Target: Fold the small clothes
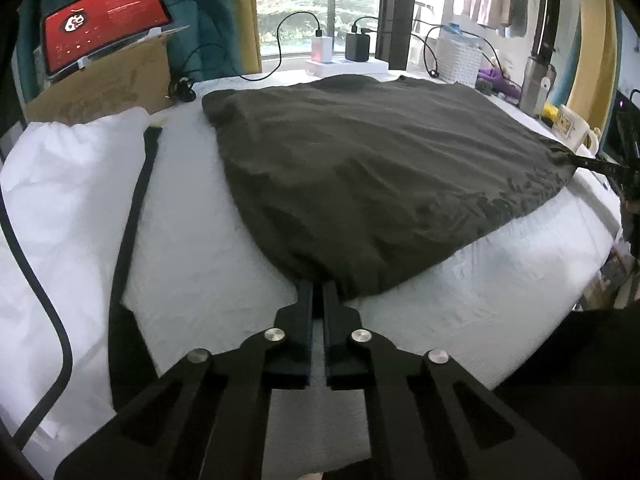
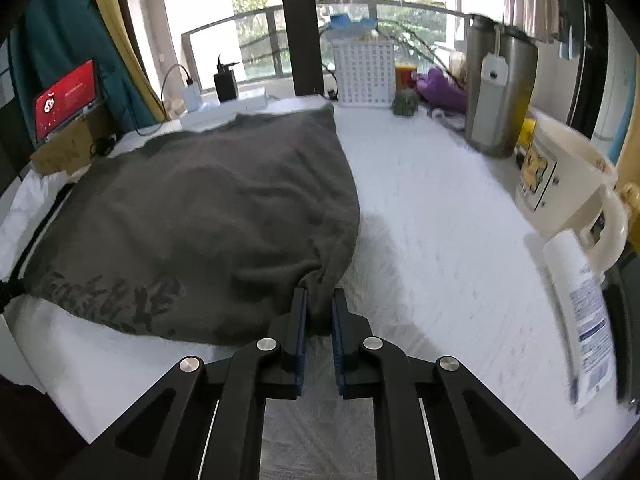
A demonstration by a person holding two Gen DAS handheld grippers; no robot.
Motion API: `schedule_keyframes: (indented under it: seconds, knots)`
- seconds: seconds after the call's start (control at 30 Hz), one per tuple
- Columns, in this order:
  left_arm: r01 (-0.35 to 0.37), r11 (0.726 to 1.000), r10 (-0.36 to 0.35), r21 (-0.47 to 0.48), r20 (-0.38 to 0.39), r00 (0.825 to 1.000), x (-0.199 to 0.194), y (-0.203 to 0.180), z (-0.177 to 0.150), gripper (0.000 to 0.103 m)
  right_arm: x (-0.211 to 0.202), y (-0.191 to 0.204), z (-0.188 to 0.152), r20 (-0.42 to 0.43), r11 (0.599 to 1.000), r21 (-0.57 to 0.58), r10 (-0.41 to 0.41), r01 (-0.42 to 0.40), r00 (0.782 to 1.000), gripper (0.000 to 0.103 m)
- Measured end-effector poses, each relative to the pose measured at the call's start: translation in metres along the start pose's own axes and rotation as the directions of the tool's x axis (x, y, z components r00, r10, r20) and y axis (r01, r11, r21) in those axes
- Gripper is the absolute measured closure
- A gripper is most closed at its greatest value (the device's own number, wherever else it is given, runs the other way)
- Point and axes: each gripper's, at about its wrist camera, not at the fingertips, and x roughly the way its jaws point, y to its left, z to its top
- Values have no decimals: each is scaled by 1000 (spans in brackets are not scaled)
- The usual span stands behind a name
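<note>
A dark olive-grey garment (image 1: 372,168) lies spread flat on the white table cover (image 1: 224,280), with dark printed lettering near its near edge (image 2: 116,296). My left gripper (image 1: 318,286) is shut on the garment's near left corner. My right gripper (image 2: 319,300) is shut on the near right corner, with cloth bunched between its blue pads (image 2: 305,312). In the left wrist view the right gripper (image 1: 596,166) shows at the far right, pinching that corner.
A white cloth (image 1: 60,208) and a black strap (image 1: 132,216) lie left of the garment. A tablet with a red screen (image 1: 104,16) stands on a cardboard box. Chargers, a white basket (image 2: 364,76), a metal flask (image 2: 500,96), a mug (image 2: 568,184) and a white tube (image 2: 580,320) line the back and right.
</note>
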Motion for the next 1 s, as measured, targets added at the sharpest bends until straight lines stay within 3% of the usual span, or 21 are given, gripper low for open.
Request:
schedule_keyframes:
  seconds: [0.23,0.37,0.57,0.73,0.93,0.97,1.0]
  knots:
    - [-62,997,65,-55,56,996,-27,18,11,103,-19,2,18,46,999,-39,-28,30,999,93]
    - [-95,994,97,-62,36,995,-30,26,7,103,-18,2,14,31,999,-41,-32,33,999,93]
    - [-84,996,82,-28,-53,995,-15,21,-8,103,8,-8,-13,-51,998,-15,-55,54,997,93]
    - [-57,998,55,-35,-59,997,-22,23,-4,102,3,-7,-15,-36,998,-8,-58,58,998,93]
    - [-25,989,16,-149,-67,998,-22,34,1,101,0,-5,-13,-30,998,-12,-65,65,997,93]
    - [-22,987,11,-160,-68,998,-21,34,2,97,0,-5,-14,-30,998,-11,-66,66,997,93]
    - [-17,985,6,-170,-66,998,-21,34,3,80,-1,-5,-14,-28,998,-10,-66,66,997,93]
